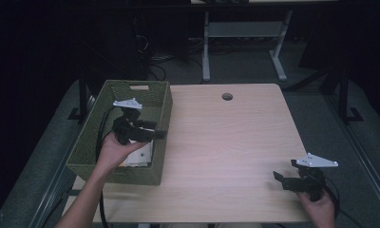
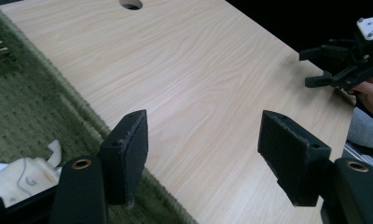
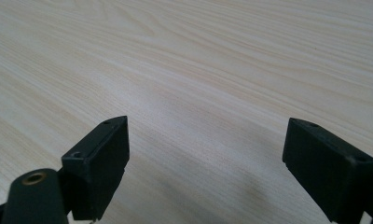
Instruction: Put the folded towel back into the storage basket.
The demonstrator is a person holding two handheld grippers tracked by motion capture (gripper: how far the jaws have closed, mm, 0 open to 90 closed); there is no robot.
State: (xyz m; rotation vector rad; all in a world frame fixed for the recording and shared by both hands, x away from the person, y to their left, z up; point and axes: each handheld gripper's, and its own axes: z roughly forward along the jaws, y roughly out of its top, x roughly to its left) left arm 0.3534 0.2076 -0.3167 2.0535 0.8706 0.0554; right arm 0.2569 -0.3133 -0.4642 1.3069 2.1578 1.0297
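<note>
With both tools spread and empty, the left tool (image 1: 160, 134) is held over the green basket (image 1: 90, 142) at nine o'clock (pale cloth-like contents (image 2: 21, 175) inside), so a downward reach and pinch is judged next, while the right tool (image 1: 276, 176) is rested near four o'clock on the table (image 1: 226, 142).

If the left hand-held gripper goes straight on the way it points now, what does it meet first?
Probably the bare wooden table, just past the green basket's rim. The left hand-held gripper is open and tilts down toward it; depth is unclear.
</note>
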